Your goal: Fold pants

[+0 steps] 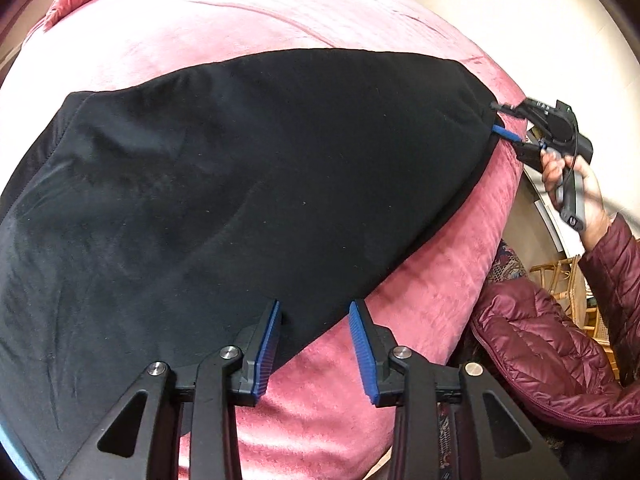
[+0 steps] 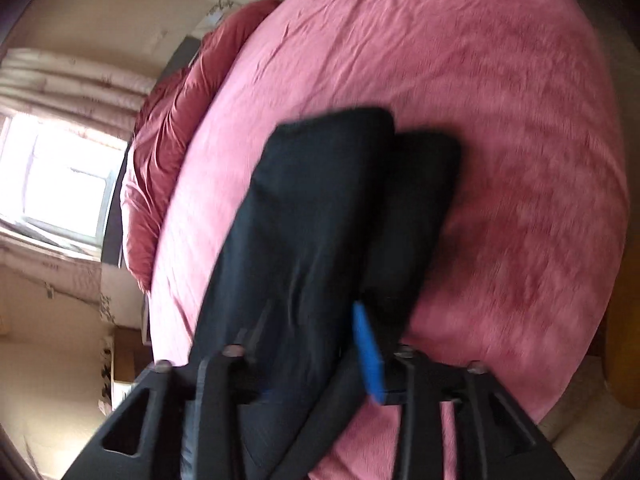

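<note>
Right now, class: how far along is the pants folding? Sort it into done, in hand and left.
Done: the black pants lie spread across the pink bedspread.
In hand: the right tool grips one edge; the left tool sits open over the near corner.
Left: likely the remaining folds.

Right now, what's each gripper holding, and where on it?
Right gripper: shut on the black pants, at a far edge corner. Left gripper: jaws open astride the near corner, holding nothing.

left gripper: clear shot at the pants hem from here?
Probably yes. The left gripper is open with the pants edge lying between its jaws on the bed; nothing blocks it.
</note>
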`<control>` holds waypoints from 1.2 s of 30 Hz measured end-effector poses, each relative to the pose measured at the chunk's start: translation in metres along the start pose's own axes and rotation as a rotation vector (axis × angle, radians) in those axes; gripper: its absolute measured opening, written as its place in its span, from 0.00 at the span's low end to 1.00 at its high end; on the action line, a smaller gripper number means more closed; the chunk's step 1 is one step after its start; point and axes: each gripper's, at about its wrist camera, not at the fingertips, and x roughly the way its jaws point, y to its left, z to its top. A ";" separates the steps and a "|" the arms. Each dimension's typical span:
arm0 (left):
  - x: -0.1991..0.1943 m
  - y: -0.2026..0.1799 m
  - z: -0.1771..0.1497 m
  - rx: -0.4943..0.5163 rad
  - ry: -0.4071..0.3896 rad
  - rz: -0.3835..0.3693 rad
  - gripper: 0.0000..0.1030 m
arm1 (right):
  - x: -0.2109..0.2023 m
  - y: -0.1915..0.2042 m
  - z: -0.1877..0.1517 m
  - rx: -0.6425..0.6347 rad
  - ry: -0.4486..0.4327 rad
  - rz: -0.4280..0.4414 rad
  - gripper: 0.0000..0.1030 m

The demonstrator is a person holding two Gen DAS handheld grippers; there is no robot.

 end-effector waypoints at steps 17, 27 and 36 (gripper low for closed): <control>0.009 -0.003 -0.002 -0.035 -0.024 -0.029 0.37 | -0.058 0.025 0.050 -0.142 -0.100 -0.091 0.07; 0.009 -0.009 -0.010 0.036 -0.027 -0.004 0.41 | -0.043 -0.037 0.051 -0.023 -0.041 -0.209 0.22; 0.013 -0.023 -0.024 0.107 -0.034 -0.027 0.49 | -0.061 0.005 -0.027 -0.190 0.181 -0.001 0.22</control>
